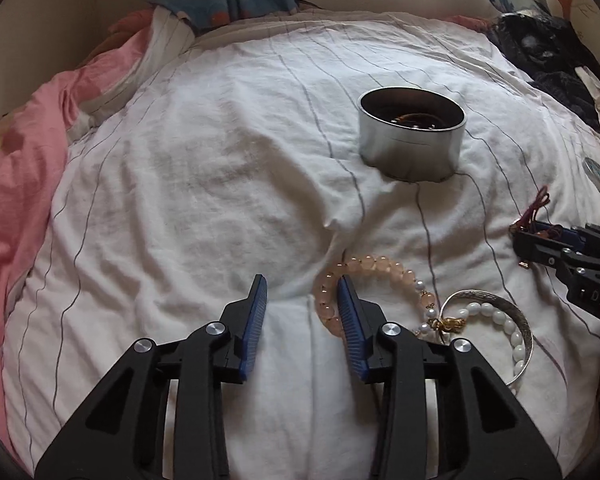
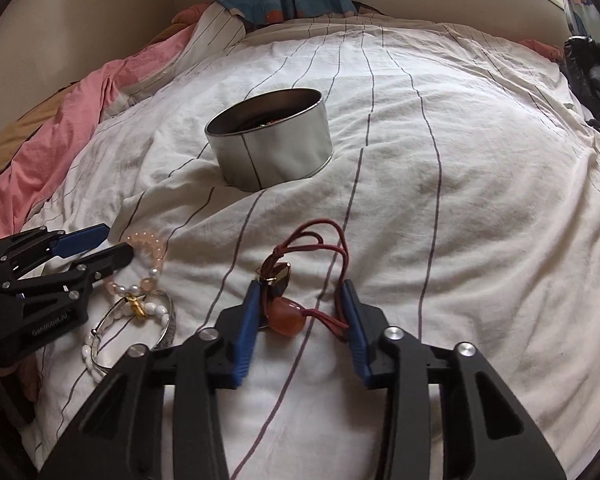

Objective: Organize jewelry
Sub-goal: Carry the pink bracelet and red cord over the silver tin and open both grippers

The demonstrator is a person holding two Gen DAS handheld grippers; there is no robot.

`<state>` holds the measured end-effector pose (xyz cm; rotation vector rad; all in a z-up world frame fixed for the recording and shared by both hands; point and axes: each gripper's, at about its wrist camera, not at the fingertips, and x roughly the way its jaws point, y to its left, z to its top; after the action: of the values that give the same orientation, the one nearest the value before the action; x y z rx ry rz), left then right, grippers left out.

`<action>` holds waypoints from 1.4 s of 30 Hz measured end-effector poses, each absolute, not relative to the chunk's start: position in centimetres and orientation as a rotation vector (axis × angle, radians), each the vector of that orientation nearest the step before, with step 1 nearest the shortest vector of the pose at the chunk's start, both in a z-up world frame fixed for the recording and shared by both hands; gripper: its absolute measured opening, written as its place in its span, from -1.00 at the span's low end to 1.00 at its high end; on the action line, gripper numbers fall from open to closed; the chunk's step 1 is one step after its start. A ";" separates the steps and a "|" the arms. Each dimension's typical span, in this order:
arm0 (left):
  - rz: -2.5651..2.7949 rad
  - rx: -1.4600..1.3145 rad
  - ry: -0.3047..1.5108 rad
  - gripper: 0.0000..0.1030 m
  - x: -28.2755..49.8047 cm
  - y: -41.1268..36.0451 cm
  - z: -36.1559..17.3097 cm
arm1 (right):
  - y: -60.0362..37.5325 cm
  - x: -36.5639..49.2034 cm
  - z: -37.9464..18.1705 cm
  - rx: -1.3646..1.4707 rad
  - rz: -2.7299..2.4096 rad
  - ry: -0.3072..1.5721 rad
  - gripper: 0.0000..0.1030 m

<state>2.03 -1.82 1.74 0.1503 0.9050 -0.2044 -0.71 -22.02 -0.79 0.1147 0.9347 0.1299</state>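
Both tongs are down low over the white striped sheet (image 1: 188, 184), side by side. The left tongs (image 1: 302, 286) stand open with bare sheet between the blue pads. Their right finger (image 1: 350, 312) lies across the near arc of the pink bead bracelet (image 1: 384, 264), so the loop curls out ahead and to the right of that finger; whether it presses on the beads I can't tell. Just right of that, touching or overlapping the pink loop, lie a white bead bracelet (image 1: 500, 320) with a small gold charm (image 1: 450, 324) and a silver bangle (image 1: 516, 320), all three bunched together. The right tongs (image 2: 300, 290) are also open. Between their pads sits an amber stone pendant (image 2: 286, 318) on a dark red cord (image 2: 324, 236); the stone is close by the left pad, and the cord loops forward past the tips and trails back along the right pad. A small gold and dark clasp piece (image 2: 280, 276) lies just ahead of the stone. The round metal tin (image 2: 272, 144) stands open well ahead of both tongs, to the right of the left pair and to the left of the right pair, with something dark and reddish already lying in its bottom. A pink blanket (image 1: 24, 184) is rumpled far off to the left.
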 end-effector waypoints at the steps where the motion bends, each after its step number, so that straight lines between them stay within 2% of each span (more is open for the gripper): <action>1: -0.188 0.144 0.905 -0.33 1.8 -1.1 1.9 | -22.2 -0.7 -0.8 0.128 0.135 0.936 -0.41; 3: -0.198 0.119 0.891 -0.33 1.8 -1.2 2.3 | -22.2 -0.7 -0.7 0.137 0.143 0.933 -0.36; 5: -0.228 0.102 0.881 -0.27 1.7 -1.5 2.4 | -22.1 -0.9 -0.5 0.139 0.152 0.922 0.11; 6: -0.243 0.106 0.883 -0.12 1.9 -2.1 2.2 | -21.9 -1.0 -0.4 0.124 0.141 0.913 0.41; 7: -0.250 0.119 0.891 -0.05 1.9 -2.4 2.0 | -21.8 -1.0 -0.4 0.114 0.138 0.910 0.43; 9: -0.259 0.148 0.907 -0.05 2.2 -3.5 1.3 | -21.7 -0.8 -0.7 0.110 0.135 0.926 0.43; 11: -0.278 0.176 0.917 -0.27 2.4 -4.5 1.0 | -21.7 -0.7 -1.0 0.107 0.139 0.937 0.33; 13: -0.291 0.223 0.915 -0.72 2.1 -5.3 0.9 | -21.4 -0.7 -1.1 0.091 0.152 0.942 -0.07; 14: -0.297 0.238 0.913 -0.78 1.9 -5.5 1.0 | -21.2 -0.7 -1.1 0.083 0.160 0.941 -0.18; 16: -0.310 0.207 0.900 -0.86 1.7 -5.2 1.5 | -21.2 -0.8 -1.0 0.088 0.171 0.938 -0.65; 23: -0.429 0.011 0.825 -0.86 1.4 -3.9 4.3 | -22.8 -1.4 0.0 0.248 0.240 0.876 -0.66; 32: -0.501 0.054 0.759 -0.86 1.8 -6.2 6.9 | -22.3 -1.9 2.4 0.269 0.305 0.782 -0.66; 42: -0.589 0.004 0.718 -0.86 6.8 -8.3 9.7 | -21.7 0.3 5.5 0.209 0.338 0.728 -0.66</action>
<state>6.78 -8.26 9.75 0.0042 0.7179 -0.5890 0.31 -21.75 5.54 0.2087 0.7276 0.3378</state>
